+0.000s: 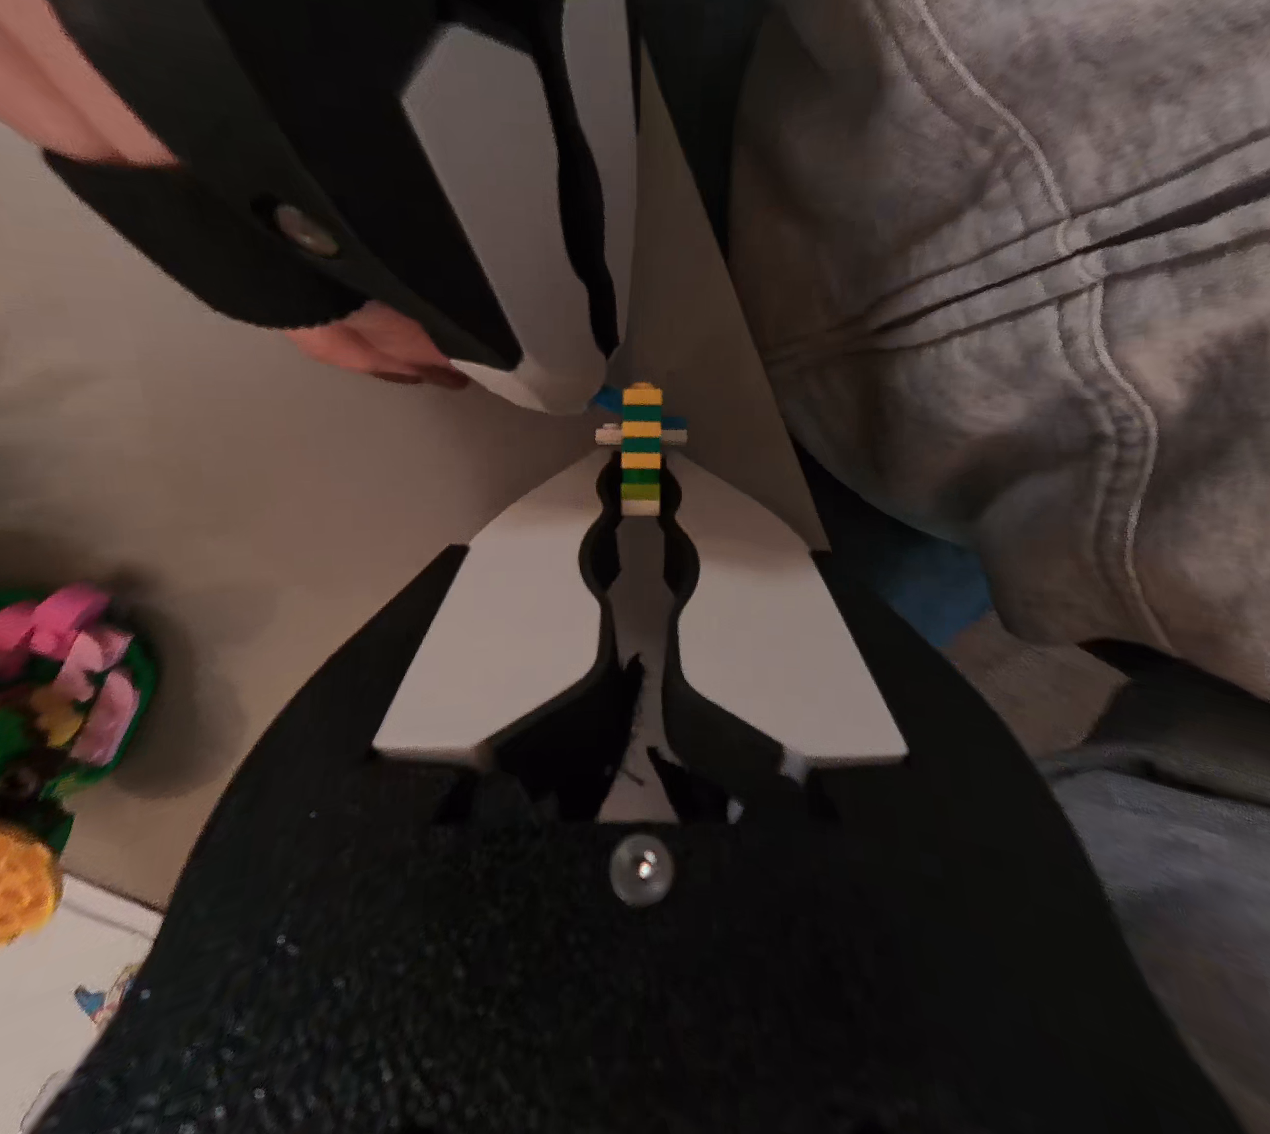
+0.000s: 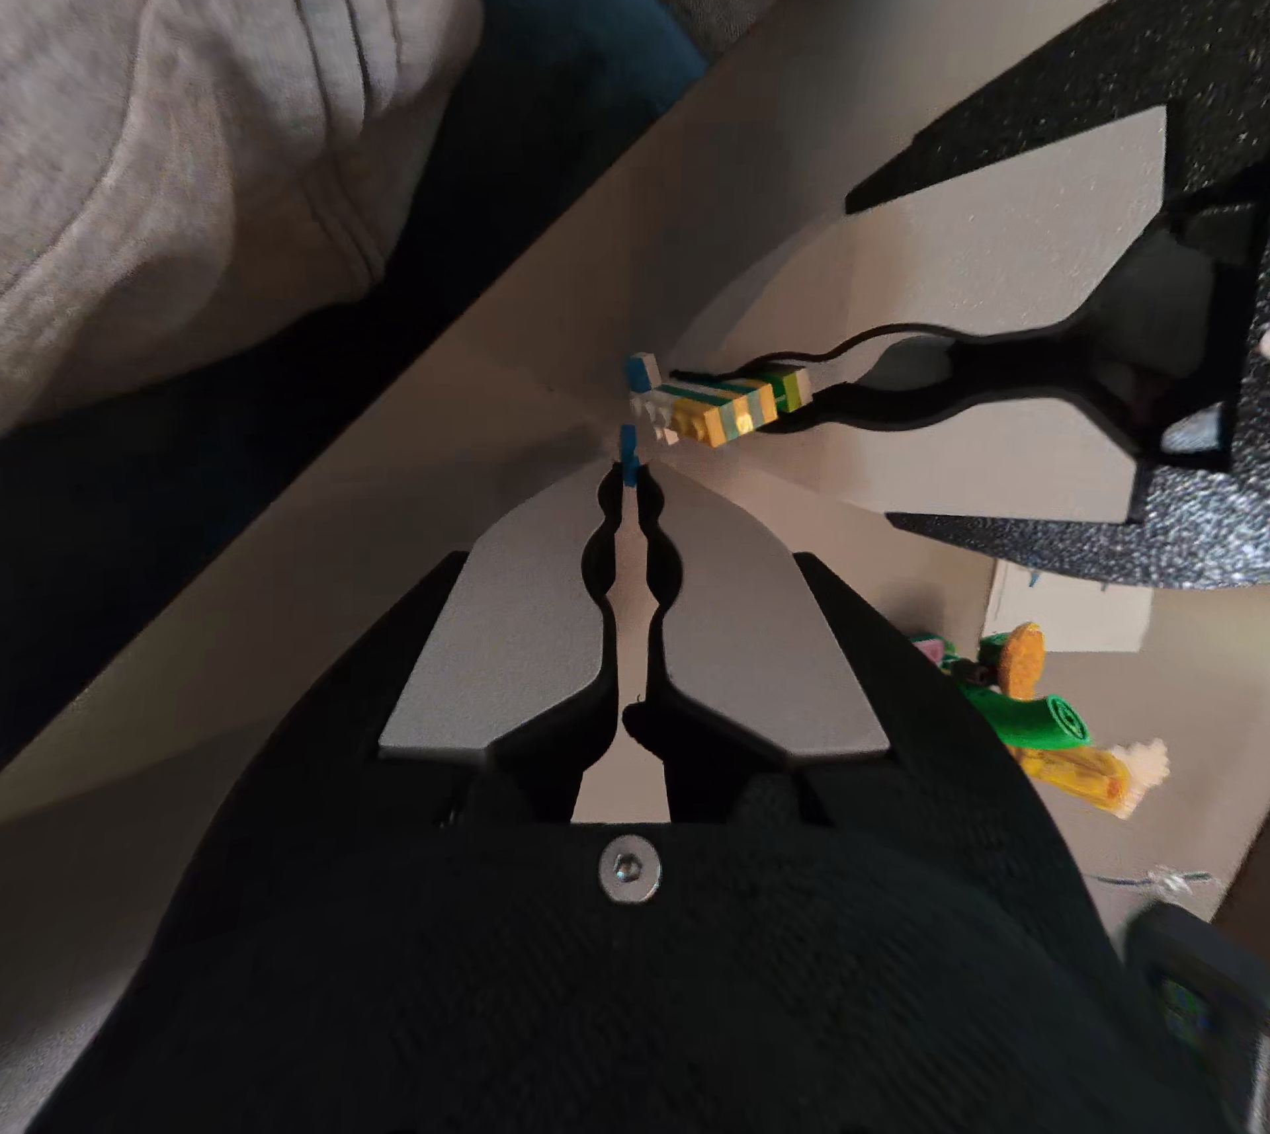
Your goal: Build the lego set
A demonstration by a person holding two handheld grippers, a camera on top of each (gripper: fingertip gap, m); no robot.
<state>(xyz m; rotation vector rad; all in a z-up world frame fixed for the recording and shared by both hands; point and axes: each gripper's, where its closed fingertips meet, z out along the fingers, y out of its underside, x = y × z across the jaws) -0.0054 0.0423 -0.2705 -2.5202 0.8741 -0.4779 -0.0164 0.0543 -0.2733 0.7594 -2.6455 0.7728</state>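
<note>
A: Left wrist view. We see our left gripper (image 1: pixel 641 493) clamped on the lower end of a striped brick stack (image 1: pixel 642 448) of yellow, teal and green toy bricks, so the upper bricks and the white and blue cross plates stand clear of the fingers. The right gripper (image 1: pixel 596 399) meets it from the upper left with a blue piece at its tip.

B: Right wrist view. Our right gripper (image 2: pixel 630 476) is pinched on a small blue plate (image 2: pixel 628 448) by one end (the free end points toward the stack). The striped brick stack (image 2: pixel 728 407) lies sideways in the left gripper (image 2: pixel 739 397), just beside the plate, above the pale table (image 2: pixel 481 345). A brick flower bouquet (image 2: pixel 1017 709) lies well apart.
</note>
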